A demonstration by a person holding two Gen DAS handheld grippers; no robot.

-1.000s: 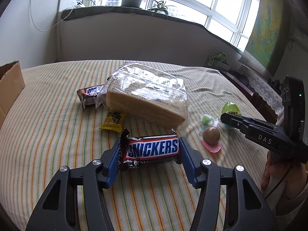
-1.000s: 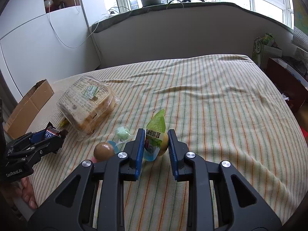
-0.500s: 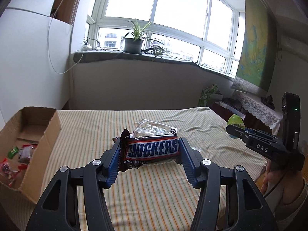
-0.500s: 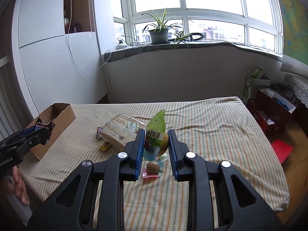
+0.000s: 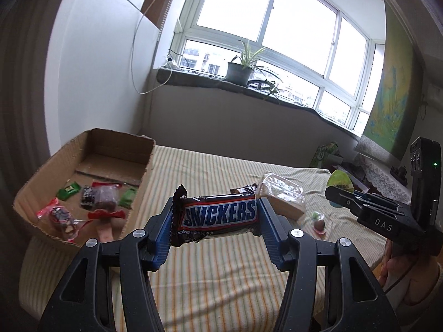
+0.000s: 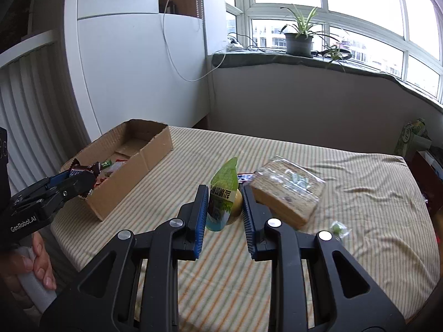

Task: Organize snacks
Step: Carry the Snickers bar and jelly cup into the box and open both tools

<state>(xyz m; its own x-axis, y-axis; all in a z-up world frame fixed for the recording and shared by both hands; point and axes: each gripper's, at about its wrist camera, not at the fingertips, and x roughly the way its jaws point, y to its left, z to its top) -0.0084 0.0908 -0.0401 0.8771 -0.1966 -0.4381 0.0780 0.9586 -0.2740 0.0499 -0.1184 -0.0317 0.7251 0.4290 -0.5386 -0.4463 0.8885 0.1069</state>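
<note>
My left gripper (image 5: 214, 217) is shut on a Snickers bar (image 5: 218, 214), held crosswise in the air above the striped table, just right of the cardboard box (image 5: 83, 163). Several wrapped snacks (image 5: 105, 196) lie in that box. My right gripper (image 6: 224, 204) is shut on a green jelly pouch (image 6: 223, 193), raised over the table. In the left wrist view the right gripper (image 5: 339, 193) shows at the right edge with the pouch (image 5: 340, 178). In the right wrist view the left gripper (image 6: 73, 181) hovers by the box's (image 6: 133, 177) near end.
A bagged bread loaf (image 6: 288, 191) lies mid-table with a dark wrapper (image 5: 243, 189) beside it. A small green candy (image 6: 337, 228) and a brown egg-shaped sweet (image 5: 319, 224) lie near the table's right side. A hand (image 6: 38, 268) grips the left handle. A windowsill with a plant (image 6: 299, 41) lies behind.
Both grippers have risen and swung left with their snacks held. The box, at the far left edge before, now lies beside the left gripper, and the bread has dropped behind.
</note>
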